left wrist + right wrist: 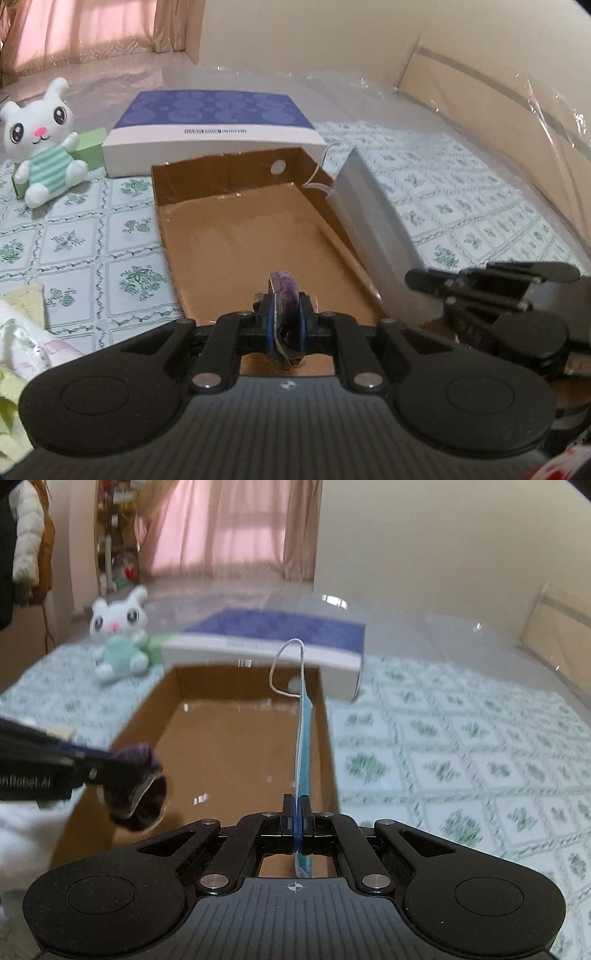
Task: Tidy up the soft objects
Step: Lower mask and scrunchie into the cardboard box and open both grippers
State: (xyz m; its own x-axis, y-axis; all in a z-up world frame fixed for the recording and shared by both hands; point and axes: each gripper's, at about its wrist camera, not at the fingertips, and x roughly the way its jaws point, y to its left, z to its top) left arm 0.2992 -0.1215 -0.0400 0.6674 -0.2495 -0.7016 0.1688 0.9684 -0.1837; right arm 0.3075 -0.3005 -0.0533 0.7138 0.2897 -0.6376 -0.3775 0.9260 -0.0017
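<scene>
The left gripper is clamped on a purple item. The right gripper is pinched on a blue mask

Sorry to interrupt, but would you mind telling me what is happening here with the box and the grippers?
A person is sorting soft items into an open brown cardboard box on a floral-patterned bed. The left gripper is shut on a dark purple fabric piece above the box's near end. The right gripper is shut on a light blue face mask, held edge-on over the box's right side. The box looks empty so far. A white plush bunny sits beyond it.
</scene>
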